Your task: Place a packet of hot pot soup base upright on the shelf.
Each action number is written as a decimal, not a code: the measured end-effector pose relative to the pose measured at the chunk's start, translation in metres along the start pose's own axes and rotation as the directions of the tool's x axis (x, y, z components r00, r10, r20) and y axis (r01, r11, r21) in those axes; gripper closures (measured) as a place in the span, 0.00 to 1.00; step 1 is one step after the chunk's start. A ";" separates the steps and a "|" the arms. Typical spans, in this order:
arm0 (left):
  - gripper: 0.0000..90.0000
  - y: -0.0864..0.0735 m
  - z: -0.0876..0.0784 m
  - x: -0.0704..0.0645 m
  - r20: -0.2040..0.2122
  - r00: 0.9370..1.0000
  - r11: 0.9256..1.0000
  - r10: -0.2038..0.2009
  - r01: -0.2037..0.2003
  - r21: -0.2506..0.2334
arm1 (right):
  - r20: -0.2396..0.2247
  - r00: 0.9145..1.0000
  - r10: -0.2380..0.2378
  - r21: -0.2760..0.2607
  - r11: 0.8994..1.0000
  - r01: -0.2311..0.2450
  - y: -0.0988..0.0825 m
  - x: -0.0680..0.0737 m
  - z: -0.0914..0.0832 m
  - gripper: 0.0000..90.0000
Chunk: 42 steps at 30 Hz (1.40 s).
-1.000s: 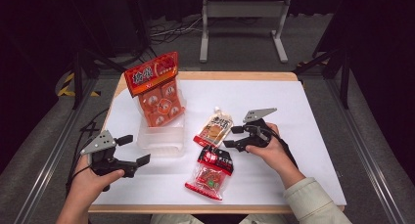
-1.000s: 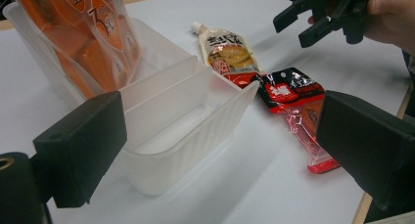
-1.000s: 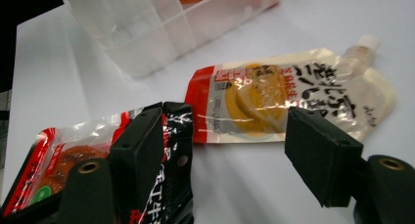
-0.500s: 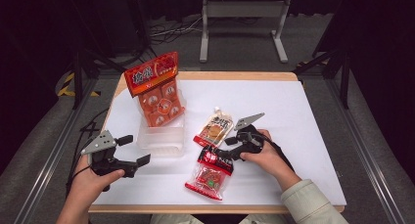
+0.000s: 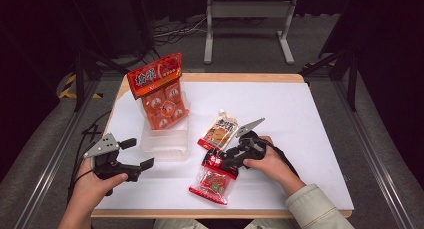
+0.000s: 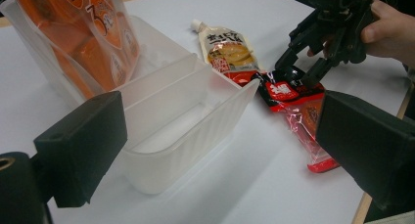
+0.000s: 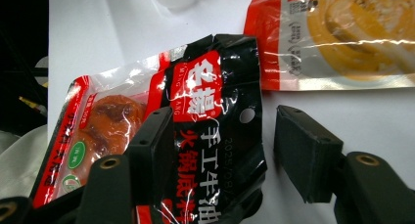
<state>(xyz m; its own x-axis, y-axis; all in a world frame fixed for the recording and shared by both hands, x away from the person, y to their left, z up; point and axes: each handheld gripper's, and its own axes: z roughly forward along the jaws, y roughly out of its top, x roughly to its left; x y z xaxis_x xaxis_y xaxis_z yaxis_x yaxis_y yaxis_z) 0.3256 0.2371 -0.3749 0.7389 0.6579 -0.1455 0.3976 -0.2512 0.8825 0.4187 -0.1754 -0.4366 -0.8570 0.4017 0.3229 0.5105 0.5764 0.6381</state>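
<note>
1. Since the earlier frame the right tool [image 5: 231,158] has come down onto the red-and-black sauce packet [image 5: 214,176], and its jaws have just been closing with the packet's black top end between them.
2. That packet lies flat on the desk [image 5: 310,124] near its front edge. Its long axis runs from the black top end, which points up and away from the person, to the clear red end, which points toward the front edge.
3. Just beyond its top end lies an orange spouted pouch [image 5: 218,131], spout pointing away from the person; the two packs nearly meet at that end.
4. To the left stands a clear plastic bin [image 5: 165,141] with a tall orange multipack [image 5: 160,96] upright in its far compartment. The near compartment holds nothing visible.
5. In the right gripper view the packet's top edge [image 7: 215,131] sits in the gap: one pad lies over its printed face, the other stands just off its edge, so the jaws are not yet clenched on it.
6. The left tool [image 5: 132,156] hovers at the left front of the desk beside the bin, jaws spread wide and grasping nothing.
</note>
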 end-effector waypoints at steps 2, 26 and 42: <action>0.07 0.000 0.000 0.000 0.000 1.000 1.000 0.000 0.000 0.000 | -0.012 1.000 0.004 0.007 1.000 -0.004 0.000 0.000 0.001 0.46; 0.07 0.000 -0.001 0.001 0.002 1.000 1.000 -0.004 0.004 0.003 | 0.015 0.995 -0.098 0.069 0.993 0.097 0.002 0.011 0.004 0.96; 0.07 -0.002 0.004 0.000 0.006 1.000 1.000 -0.004 0.004 0.012 | -0.007 0.993 -0.119 -0.045 0.992 0.119 0.015 0.025 -0.020 0.99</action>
<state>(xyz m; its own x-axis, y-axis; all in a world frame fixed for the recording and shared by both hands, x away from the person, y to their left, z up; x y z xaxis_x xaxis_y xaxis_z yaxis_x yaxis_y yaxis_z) 0.3273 0.2346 -0.3784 0.7404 0.6547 -0.1521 0.4072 -0.2568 0.8765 0.4032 -0.1713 -0.4047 -0.9123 0.3250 0.2493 0.4013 0.5878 0.7025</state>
